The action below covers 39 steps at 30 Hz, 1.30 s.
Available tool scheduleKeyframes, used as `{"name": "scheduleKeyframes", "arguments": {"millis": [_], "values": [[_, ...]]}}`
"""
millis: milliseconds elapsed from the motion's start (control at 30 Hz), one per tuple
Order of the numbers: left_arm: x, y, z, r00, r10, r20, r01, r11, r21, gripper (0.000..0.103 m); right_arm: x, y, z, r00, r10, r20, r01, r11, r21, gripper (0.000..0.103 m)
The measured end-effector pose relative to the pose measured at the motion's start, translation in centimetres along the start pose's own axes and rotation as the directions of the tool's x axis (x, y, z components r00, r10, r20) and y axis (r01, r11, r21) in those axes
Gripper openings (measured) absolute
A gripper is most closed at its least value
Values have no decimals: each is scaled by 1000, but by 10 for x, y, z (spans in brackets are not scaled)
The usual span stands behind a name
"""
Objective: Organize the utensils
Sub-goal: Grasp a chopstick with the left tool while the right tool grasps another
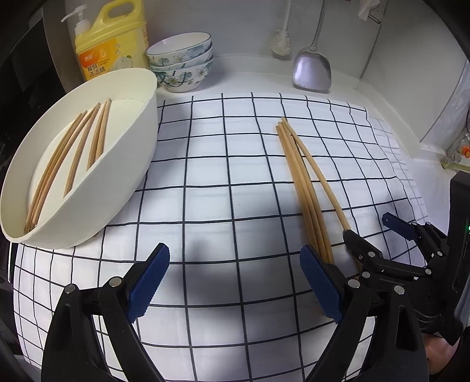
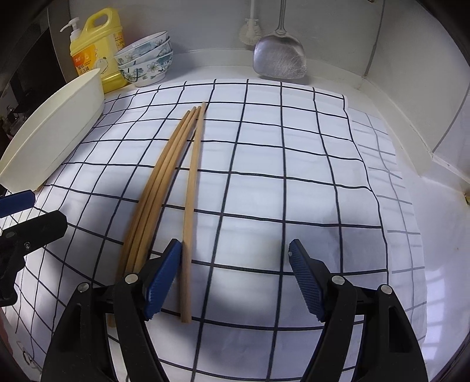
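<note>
We see the checked cloth [image 2: 264, 182] w/ a detergent bottle [image 1: 110, 38], stacked bowls [image 1: 182, 63] & a metal spatula [image 1: 312, 70] behind it. White tray [image 1: 88, 188] on the cloth's left edge holds chopsticks [image 1: 70, 158]. Four loose chopsticks [image 2: 164, 182] lie mid-cloth. Left gripper [image 1: 235, 285] & right gripper [image 2: 235, 279] both spread wide, empty, low over the cloth's near edge, right one's left pad [image 2: 163, 279] betw. the sticks.

**Backdrop: white corner counter**

White counter [image 2: 411, 235] under a grid-checked cloth [image 2: 264, 191]. Ahead-left: yellow detergent jug [image 2: 97, 50], stacked floral bowls [image 2: 147, 61]. Ahead-right, on the grey wall [image 2: 205, 23]: metal spatula [image 2: 280, 58], dish brush [image 2: 249, 32]. Light diffuse; soft shadows near the tool.
</note>
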<state>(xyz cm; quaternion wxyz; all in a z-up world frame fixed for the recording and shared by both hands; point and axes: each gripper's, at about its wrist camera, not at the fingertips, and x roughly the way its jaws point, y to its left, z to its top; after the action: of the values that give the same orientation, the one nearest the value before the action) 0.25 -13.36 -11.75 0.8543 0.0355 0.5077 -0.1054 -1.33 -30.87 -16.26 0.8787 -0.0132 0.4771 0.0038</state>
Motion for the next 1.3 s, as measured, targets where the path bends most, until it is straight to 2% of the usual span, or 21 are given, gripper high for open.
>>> {"name": "scheduleKeyframes", "arguments": {"millis": [200,300,400,700,1000,1133,1300], "values": [[4,-15,1,1000,-23,11,23,999,33,89,-1,-11,1,1000,-9,1,9,1000,11,71],[13,-20,1,1000,-29,3,29,999,40,89,-4,-17,1,1000,15,7,-16,1000,26,71],[23,-23,0,1000,-21,0,21,998,51,89,-12,-23,0,999,38,31,-40,998,50,71],[42,-32,-5,1000,-3,-27,6,997,82,89,-19,-33,-5,999,30,38,-33,996,81,71],[44,-36,-4,1000,-4,-16,6,997,79,94,-18,-35,-5,999,34,40,-37,995,87,71],[46,-26,-5,1000,-4,-23,5,999,45,95,-18,-33,-4,999,37,40,-40,996,82,71],[43,-15,-6,999,30,-13,-30,999,32,95,-15,-27,-1,998,48,37,-51,996,70,71]]}}
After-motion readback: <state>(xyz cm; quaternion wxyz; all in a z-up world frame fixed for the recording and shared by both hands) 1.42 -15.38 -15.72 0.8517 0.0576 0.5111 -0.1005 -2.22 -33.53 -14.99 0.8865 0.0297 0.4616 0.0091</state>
